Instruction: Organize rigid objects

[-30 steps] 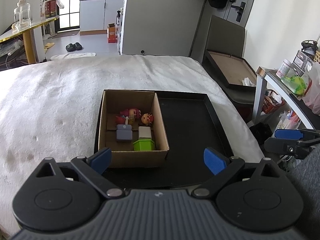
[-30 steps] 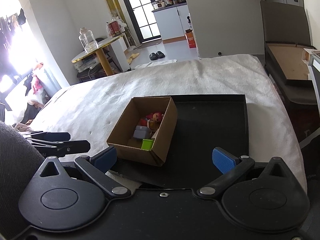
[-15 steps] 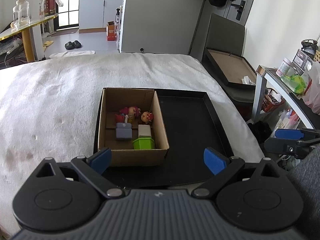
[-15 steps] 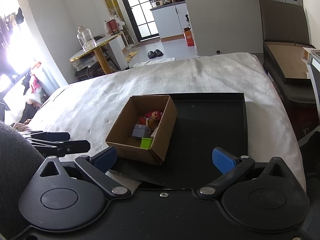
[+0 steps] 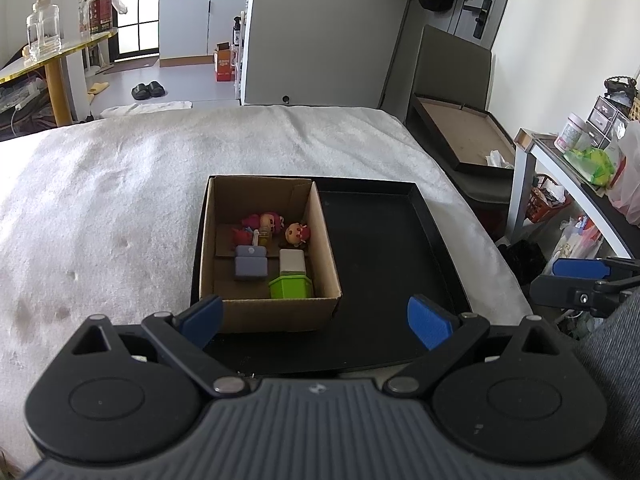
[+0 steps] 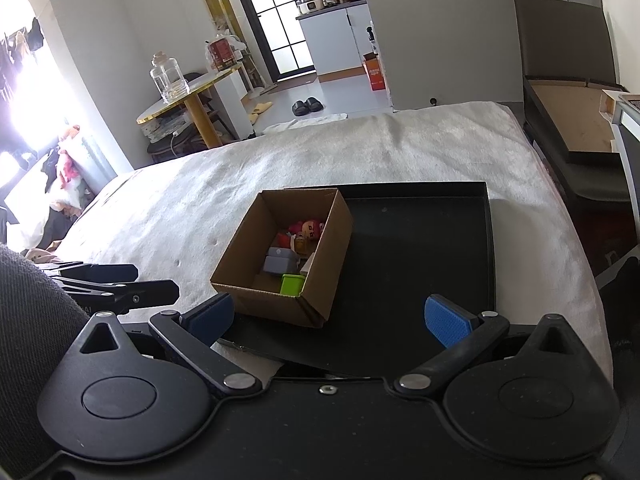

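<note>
A brown cardboard box (image 5: 276,312) stands on the left part of a black tray (image 5: 384,256) on a white bed. Inside lie a green block (image 5: 291,287), a grey-blue block (image 5: 251,267), a white block (image 5: 292,261) and small red-haired figures (image 5: 296,234). My left gripper (image 5: 314,322) is open and empty, held back near the tray's front edge. My right gripper (image 6: 328,318) is open and empty, also near the front edge; the box (image 6: 316,300) and tray (image 6: 420,240) lie ahead of it.
The white blanket (image 5: 120,200) covers the bed around the tray. A dark chair with a flat carton (image 5: 464,140) stands to the right, with a cluttered side table (image 5: 580,160). A gold table with a glass jar (image 6: 170,80) stands far left.
Both grippers have drawn back and up slightly, so the box and tray look a little farther away. Both stay open and empty. Nothing in the box moved.
</note>
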A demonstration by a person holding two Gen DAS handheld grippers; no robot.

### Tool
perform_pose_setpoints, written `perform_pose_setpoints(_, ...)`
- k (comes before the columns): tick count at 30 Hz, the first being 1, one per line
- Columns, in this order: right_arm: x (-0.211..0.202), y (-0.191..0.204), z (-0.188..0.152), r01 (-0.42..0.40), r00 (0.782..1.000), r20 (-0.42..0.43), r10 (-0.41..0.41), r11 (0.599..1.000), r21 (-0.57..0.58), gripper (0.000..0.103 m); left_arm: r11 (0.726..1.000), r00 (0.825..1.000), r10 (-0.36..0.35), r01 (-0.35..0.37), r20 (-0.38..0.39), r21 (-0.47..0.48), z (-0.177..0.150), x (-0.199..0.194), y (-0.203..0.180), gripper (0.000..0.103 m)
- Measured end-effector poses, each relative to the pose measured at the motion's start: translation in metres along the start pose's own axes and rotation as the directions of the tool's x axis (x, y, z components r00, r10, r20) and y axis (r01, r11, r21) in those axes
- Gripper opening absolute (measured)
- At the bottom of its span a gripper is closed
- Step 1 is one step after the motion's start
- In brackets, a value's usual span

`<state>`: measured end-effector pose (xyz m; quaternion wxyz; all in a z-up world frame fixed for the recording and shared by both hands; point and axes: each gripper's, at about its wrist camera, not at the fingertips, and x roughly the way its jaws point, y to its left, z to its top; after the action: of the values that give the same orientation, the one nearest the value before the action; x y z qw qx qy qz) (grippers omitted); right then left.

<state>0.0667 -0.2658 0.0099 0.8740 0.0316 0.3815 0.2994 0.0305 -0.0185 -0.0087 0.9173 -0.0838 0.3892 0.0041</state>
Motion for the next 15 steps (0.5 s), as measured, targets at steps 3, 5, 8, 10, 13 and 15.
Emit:
perform_pose_setpoints(3,0.0002,-0.0001,-0.0003,0.000,1.000,0.000,0.000,1.000,0.001,0.103,1.000,1.000,-0.002,0.001,-0.001,-0.001,0.0003,-0.0008,0.0005,0.098)
perform_pose_setpoints(5,0.0001,-0.0001,-0.0006,-0.001,1.000,0.000,0.001,1.000,0.004,0.103,1.000,1.000,0.001,-0.001,-0.001,-0.001,0.0007,-0.0007,0.0008,0.098)
perform_pose_setpoints(8,0.0004,-0.0001,-0.0009,0.001,1.000,-0.001,-0.001,1.000,0.005,0.103,1.000,1.000,0.002,-0.002,0.000,-0.003,0.0012,-0.0006,0.0013,0.098)
perform_pose_setpoints(10,0.0003,0.0000,-0.0012,0.003,1.000,0.000,-0.003,1.000,0.004,0.103,1.000,1.000,0.000,0.000,0.000,-0.006,0.0014,-0.0003,0.0020,0.098)
perform_pose_setpoints(13,0.0005,0.0000,-0.0020,0.007,1.000,-0.001,-0.007,1.000,0.007,0.103,1.000,1.000,-0.001,0.001,-0.002,-0.008,0.0024,0.0003,0.0019,0.098)
perform_pose_setpoints(15,0.0006,0.0003,-0.0025,0.011,1.000,0.000,-0.011,1.000,0.011,0.103,1.000,1.000,0.002,-0.002,-0.001,-0.008,0.0023,-0.0001,0.0017,0.098)
